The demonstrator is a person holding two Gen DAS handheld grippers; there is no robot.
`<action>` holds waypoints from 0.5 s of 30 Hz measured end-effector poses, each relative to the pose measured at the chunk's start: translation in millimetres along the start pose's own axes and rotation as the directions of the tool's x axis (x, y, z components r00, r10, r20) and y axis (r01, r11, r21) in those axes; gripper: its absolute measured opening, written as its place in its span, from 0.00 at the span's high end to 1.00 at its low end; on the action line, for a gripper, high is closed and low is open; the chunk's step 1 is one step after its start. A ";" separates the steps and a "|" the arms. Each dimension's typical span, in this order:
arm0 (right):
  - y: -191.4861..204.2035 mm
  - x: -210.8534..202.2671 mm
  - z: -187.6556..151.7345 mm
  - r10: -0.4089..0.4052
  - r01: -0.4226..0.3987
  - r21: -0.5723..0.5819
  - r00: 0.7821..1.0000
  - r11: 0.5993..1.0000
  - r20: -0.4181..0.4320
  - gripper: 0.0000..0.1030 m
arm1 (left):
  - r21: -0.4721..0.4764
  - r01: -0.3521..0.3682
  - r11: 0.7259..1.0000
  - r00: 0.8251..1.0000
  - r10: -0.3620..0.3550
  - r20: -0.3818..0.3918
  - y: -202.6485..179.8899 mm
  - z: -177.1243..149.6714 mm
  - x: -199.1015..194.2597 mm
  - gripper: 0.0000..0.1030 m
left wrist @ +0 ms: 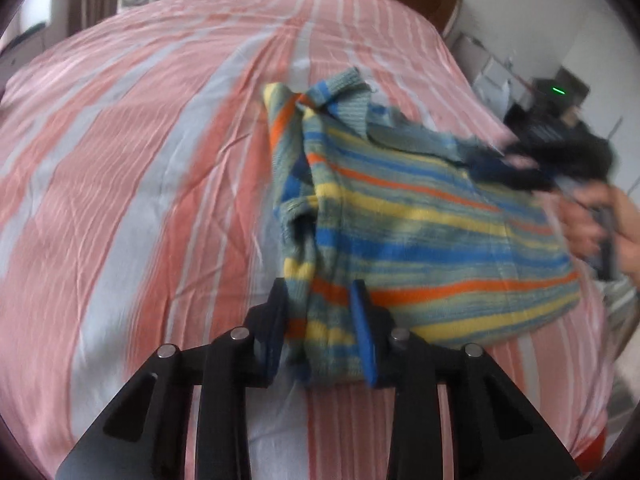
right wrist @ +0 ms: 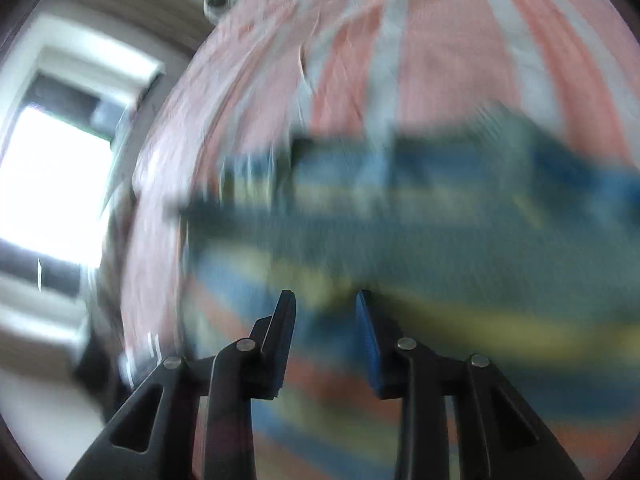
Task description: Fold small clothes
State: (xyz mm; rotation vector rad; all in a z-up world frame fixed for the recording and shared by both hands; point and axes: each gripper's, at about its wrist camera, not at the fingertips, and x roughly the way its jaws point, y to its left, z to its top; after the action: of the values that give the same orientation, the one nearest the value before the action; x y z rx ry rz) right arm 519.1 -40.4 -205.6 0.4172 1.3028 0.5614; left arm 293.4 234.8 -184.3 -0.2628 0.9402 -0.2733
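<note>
Here the left gripper (left wrist: 320, 308) is standing with its jaws parted around the near edge of the striped knit garment (left wrist: 420, 216), the pads not visibly pressing it. The right gripper (right wrist: 325, 320) is also standing apart, hovering over the blurred knit; contact there is probably absent, though the smear hides it. The garment is lying towards the right edge of the bed (left wrist: 120, 160), partly folded, one sleeve bunching at its far corner. For a clean fold, both jaws should be pinching matching corners before lifting. The ribbed, stretchy knit is resting on a smooth, creased pink-and-white sheet.
</note>
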 end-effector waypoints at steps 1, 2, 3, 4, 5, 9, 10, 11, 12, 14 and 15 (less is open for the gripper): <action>3.8 5.5 17.8 0.029 -0.031 0.024 0.996 0.999 0.083 0.68 | -0.010 0.010 1.000 1.000 -0.009 0.007 3.2 -4.3 -2.7 0.70; 6.5 2.9 26.9 0.048 -0.054 0.035 0.986 0.998 0.159 0.67 | -0.026 0.028 0.999 0.999 -0.027 0.023 7.6 -6.5 -3.5 0.71; 11.3 -8.0 35.0 0.080 -0.095 0.039 0.955 0.995 0.286 0.67 | -0.034 0.037 0.999 0.999 -0.036 0.031 10.4 -7.4 -2.6 0.71; 15.1 -16.6 37.7 0.101 -0.123 0.040 0.930 0.992 0.353 0.67 | -0.039 0.047 0.998 0.998 -0.045 0.041 11.3 -7.6 -1.6 0.71; 21.7 -26.1 38.9 0.120 -0.147 0.038 0.910 0.988 0.396 0.67 | -0.038 0.052 0.998 0.997 -0.050 0.053 12.3 -9.2 -1.5 0.71; 63.9 -32.1 22.0 0.114 -0.082 -0.120 0.951 0.989 0.289 0.66 | -0.041 0.062 0.997 0.995 -0.058 0.075 14.6 -11.2 -1.9 0.71; 77.3 -29.4 10.0 0.094 -0.049 -0.186 0.965 0.981 0.244 0.64 | -0.044 0.064 0.997 0.995 -0.060 0.077 15.0 -11.6 -2.0 0.71; 83.3 -26.4 1.1 0.084 -0.036 -0.218 0.973 0.975 0.216 0.64 | -0.045 0.064 0.997 0.995 -0.060 0.078 14.3 -11.7 -2.6 0.71; 90.5 -20.8 -9.2 0.077 -0.030 -0.253 0.981 0.967 0.178 0.64 | -0.043 0.061 0.997 0.995 -0.058 0.079 13.0 -11.7 -3.2 0.71; 97.4 -11.2 -27.6 0.055 -0.017 -0.300 0.991 0.954 0.119 0.64 | -0.037 0.053 0.998 0.996 -0.050 0.080 11.2 -11.6 -2.9 0.71; 99.7 -6.1 -30.4 0.042 -0.008 -0.311 0.994 0.950 0.104 0.64 | -0.035 0.049 0.998 0.996 -0.046 0.079 11.2 -11.8 -2.0 0.71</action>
State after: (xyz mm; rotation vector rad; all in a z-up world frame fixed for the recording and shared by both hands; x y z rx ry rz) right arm 473.3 34.7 -149.3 0.1999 1.0822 0.7423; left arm 283.9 244.7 -193.2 -0.3275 0.8630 -0.2878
